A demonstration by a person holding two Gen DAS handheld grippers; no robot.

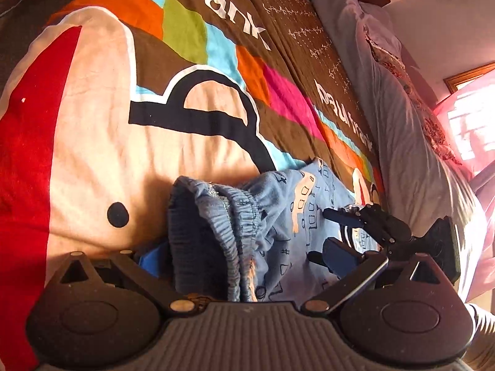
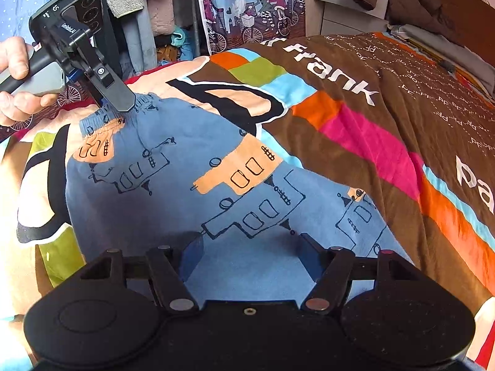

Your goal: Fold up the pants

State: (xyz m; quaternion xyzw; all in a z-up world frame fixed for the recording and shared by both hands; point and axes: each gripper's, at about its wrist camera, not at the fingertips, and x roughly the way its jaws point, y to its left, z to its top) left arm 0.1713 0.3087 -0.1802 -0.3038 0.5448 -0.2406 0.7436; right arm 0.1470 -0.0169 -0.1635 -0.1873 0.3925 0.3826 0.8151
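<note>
The blue cotton pants with printed houses [image 2: 191, 167] lie on the colourful bedspread [image 2: 355, 117], stretching from the spread-jawed right gripper [image 2: 247, 256] ahead to the left gripper [image 2: 119, 105] (clamped on the waistband).

The left wrist view sits low and very close over the gathered elastic waistband of the light blue printed pants [image 1: 244, 235], facing along the bed's brown, colour-blocked bedspread [image 1: 173, 71] toward the far grey pillows. The right wrist view looks from the pants' other end, higher and a little farther back, facing a wardrobe. Both views share the pants and bedspread; each also catches the other tool: the right tongs [image 1: 324, 235] in the left view, the left tongs [image 2: 122, 105] in the right.
</note>
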